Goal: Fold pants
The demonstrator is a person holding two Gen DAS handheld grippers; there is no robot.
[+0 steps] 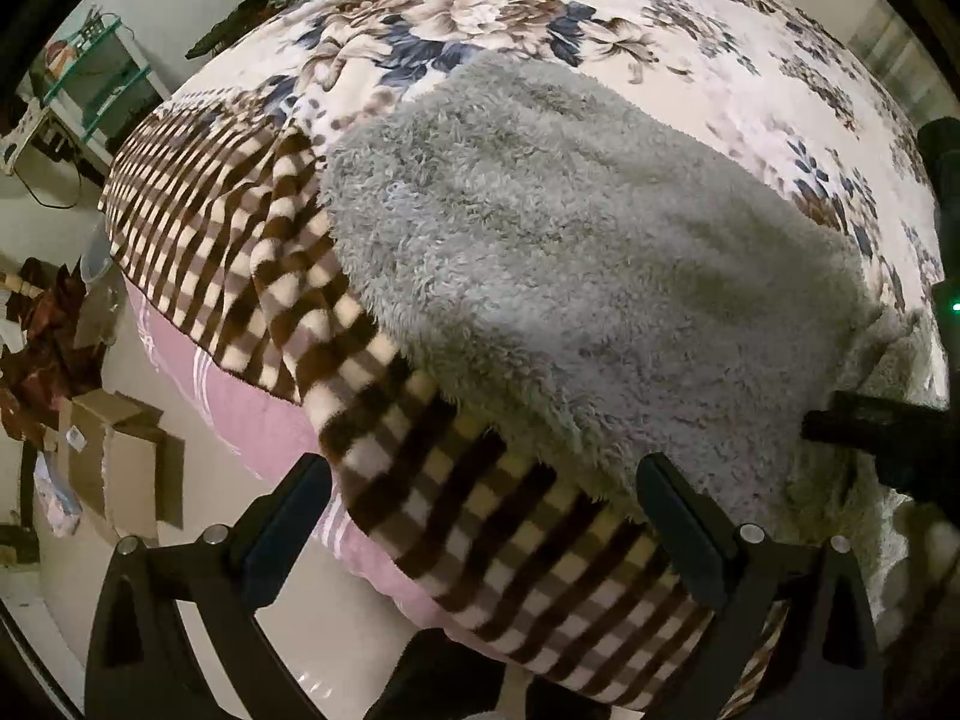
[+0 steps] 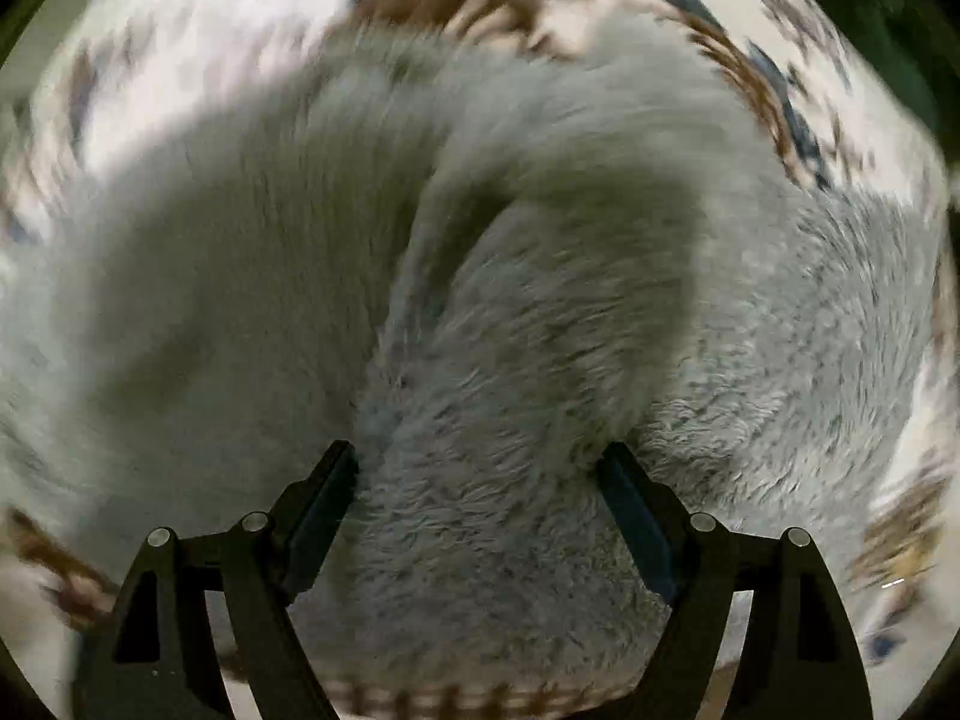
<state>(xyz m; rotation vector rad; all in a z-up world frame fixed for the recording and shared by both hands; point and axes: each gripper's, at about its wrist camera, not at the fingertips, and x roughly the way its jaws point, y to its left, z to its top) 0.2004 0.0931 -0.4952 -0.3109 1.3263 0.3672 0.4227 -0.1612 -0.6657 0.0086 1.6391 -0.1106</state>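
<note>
The grey fluffy pants (image 1: pixel 576 276) lie across a bed, over a brown-and-cream checked blanket (image 1: pixel 456 516) and a floral sheet (image 1: pixel 600 18). My left gripper (image 1: pixel 483 474) is open and empty, hovering over the near edge of the pants where they meet the checked blanket. In the blurred right wrist view the pants (image 2: pixel 420 312) fill the frame, with a raised fold down the middle. My right gripper (image 2: pixel 477 462) is open, its fingers either side of that fold, close to the fabric. The right gripper also shows as a dark shape at the right edge of the left wrist view (image 1: pixel 888 438).
The bed's pink mattress side (image 1: pixel 264 420) drops to a pale floor at the left. Cardboard boxes (image 1: pixel 120 462) and clutter sit on the floor. A green-framed shelf (image 1: pixel 102 78) stands by the far wall.
</note>
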